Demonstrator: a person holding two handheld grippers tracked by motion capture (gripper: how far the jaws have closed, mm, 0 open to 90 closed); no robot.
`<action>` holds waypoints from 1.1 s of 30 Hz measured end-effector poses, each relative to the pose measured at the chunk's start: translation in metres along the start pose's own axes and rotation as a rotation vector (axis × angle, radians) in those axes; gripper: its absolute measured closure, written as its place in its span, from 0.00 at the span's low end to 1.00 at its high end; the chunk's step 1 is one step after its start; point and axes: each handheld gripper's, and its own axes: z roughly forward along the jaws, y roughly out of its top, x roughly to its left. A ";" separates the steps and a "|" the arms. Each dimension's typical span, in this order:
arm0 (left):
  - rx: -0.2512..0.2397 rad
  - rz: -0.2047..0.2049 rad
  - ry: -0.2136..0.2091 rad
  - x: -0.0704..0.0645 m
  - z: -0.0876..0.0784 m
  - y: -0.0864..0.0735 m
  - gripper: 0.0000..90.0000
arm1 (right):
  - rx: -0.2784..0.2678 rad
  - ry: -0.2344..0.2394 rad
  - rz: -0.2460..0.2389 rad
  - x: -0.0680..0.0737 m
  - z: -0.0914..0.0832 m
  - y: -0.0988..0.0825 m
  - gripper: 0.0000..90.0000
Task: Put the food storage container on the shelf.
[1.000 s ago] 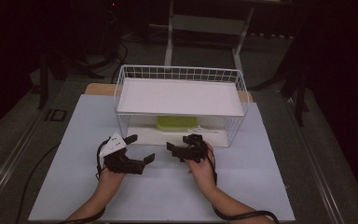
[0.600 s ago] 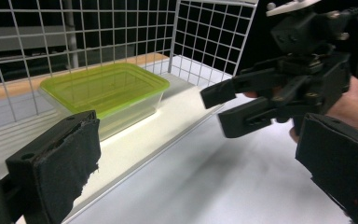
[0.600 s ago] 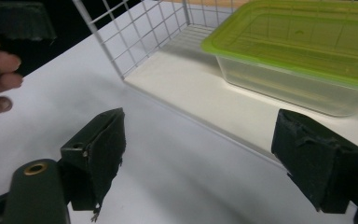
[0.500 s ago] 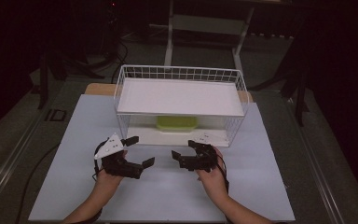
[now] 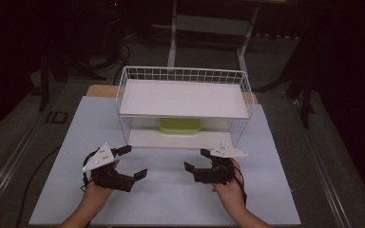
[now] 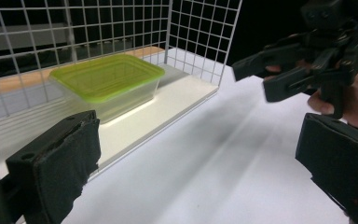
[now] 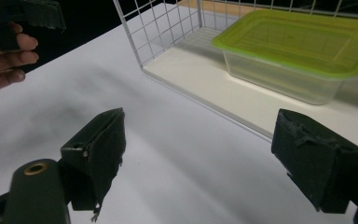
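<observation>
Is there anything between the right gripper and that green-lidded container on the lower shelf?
Nothing visible. The right gripper is open over bare table, and the rack's front side is open, so the container on the lower shelf faces it unobstructed.

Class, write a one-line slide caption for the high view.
Two open hand-held grippers, left gripper and right gripper, hover before a white wire shelf sheltering a green-lidded container.

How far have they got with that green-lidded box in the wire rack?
Nothing looks done: the green-lidded box sits on the wire rack's lower shelf. Nothing is in hand; left gripper and right gripper are open above the white table. Any handling remains.
</observation>
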 end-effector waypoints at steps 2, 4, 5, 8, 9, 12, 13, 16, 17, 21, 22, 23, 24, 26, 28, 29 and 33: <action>0.001 0.000 0.004 0.000 -0.004 -0.002 0.01 | -0.009 -0.005 -0.011 0.001 -0.005 -0.002 0.19; 0.002 -0.002 0.007 0.000 -0.007 -0.005 0.01 | -0.018 -0.008 -0.018 0.000 -0.011 -0.004 0.19; 0.003 -0.002 0.009 0.000 -0.008 -0.006 0.01 | -0.022 -0.009 -0.019 -0.001 -0.013 -0.006 0.19; 0.006 -0.001 0.016 0.000 -0.011 -0.008 0.01 | -0.020 -0.017 -0.022 -0.004 -0.020 -0.010 0.20; 0.004 -0.005 0.016 0.001 -0.013 -0.010 0.01 | -0.025 -0.020 -0.021 -0.005 -0.023 -0.011 0.20; 0.010 -0.003 0.021 0.001 -0.015 -0.014 0.01 | -0.032 -0.028 -0.021 -0.008 -0.030 -0.015 0.19; 0.018 -0.002 0.022 0.000 -0.016 -0.016 0.01 | -0.031 -0.026 -0.021 -0.008 -0.031 -0.016 0.19; 0.026 0.002 0.027 0.000 -0.016 -0.019 0.01 | -0.025 -0.038 -0.028 -0.010 -0.037 -0.020 0.19; 0.024 0.003 0.026 0.000 -0.016 -0.020 0.01 | -0.018 -0.035 -0.031 -0.011 -0.038 -0.022 0.19; 0.032 0.006 0.028 -0.001 -0.016 -0.024 0.01 | -0.021 -0.030 -0.034 -0.015 -0.046 -0.028 0.20; 0.035 0.006 0.026 -0.002 -0.016 -0.025 0.01 | -0.022 -0.033 -0.039 -0.016 -0.048 -0.029 0.20; 0.040 0.012 0.029 -0.002 -0.016 -0.026 0.01 | -0.017 -0.033 -0.045 -0.016 -0.050 -0.030 0.20; 0.042 0.012 0.029 -0.002 -0.016 -0.026 0.01 | -0.012 -0.036 -0.056 -0.017 -0.053 -0.032 0.20; 0.045 0.015 0.029 -0.002 -0.016 -0.028 0.01 | -0.006 -0.044 -0.069 -0.019 -0.058 -0.035 0.20; 0.048 0.018 0.033 -0.001 -0.017 -0.029 0.01 | -0.004 -0.057 -0.088 -0.020 -0.063 -0.039 0.20; 0.047 0.013 0.034 -0.001 -0.016 -0.030 0.01 | -0.002 -0.059 -0.091 -0.021 -0.066 -0.041 0.20; 0.052 0.011 0.036 0.000 -0.015 -0.034 0.01 | 0.011 -0.057 -0.093 -0.026 -0.069 -0.050 0.19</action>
